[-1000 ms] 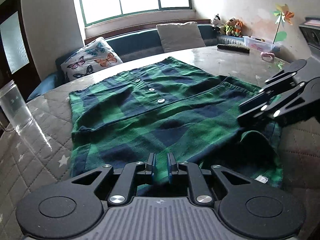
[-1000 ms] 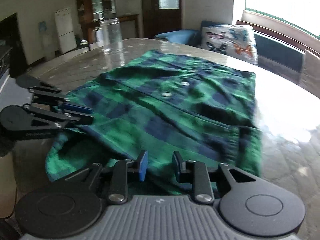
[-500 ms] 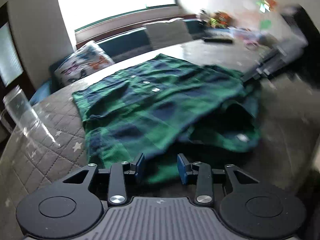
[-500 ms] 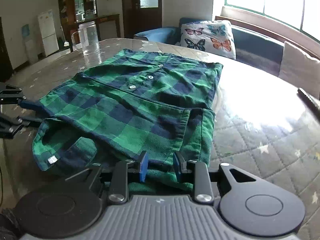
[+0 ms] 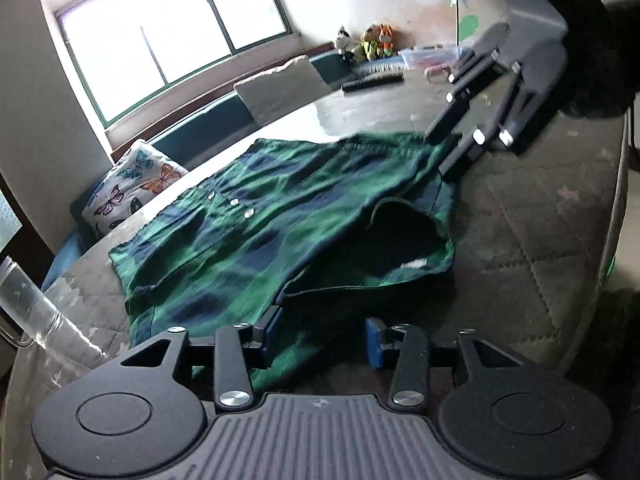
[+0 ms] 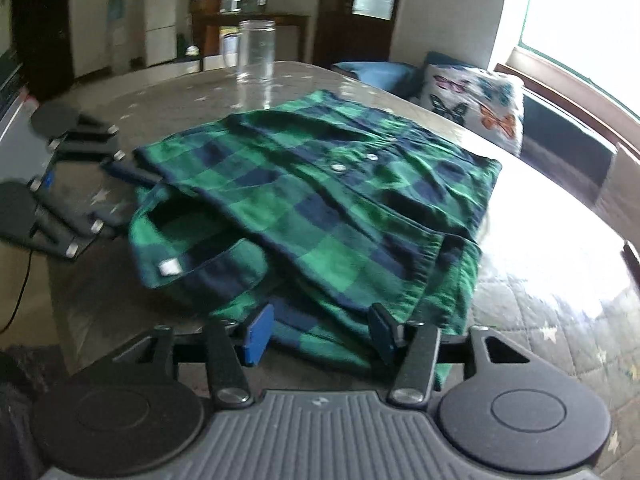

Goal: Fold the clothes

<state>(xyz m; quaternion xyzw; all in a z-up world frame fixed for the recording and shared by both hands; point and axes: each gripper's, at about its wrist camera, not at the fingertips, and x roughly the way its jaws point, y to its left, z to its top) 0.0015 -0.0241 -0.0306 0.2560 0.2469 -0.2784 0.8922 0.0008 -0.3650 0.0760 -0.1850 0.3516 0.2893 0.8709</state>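
We see green plaid shirt [image 6: 320, 208] flat on quilted table [image 6: 540, 300], sides folded in. Our left claw [image 5: 320, 334] closing a little, pads off cloth. Our right claw [image 6: 320, 326] opening, cloth between pads, not pinched. We think fold was just let go.

daylight from window [image 5: 172, 44] | tabletop glare | motion blur | fisheye edges

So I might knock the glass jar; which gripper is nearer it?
Left. The left gripper is at the shirt corner on the jar's side; the right gripper is at the opposite corner, the shirt between.
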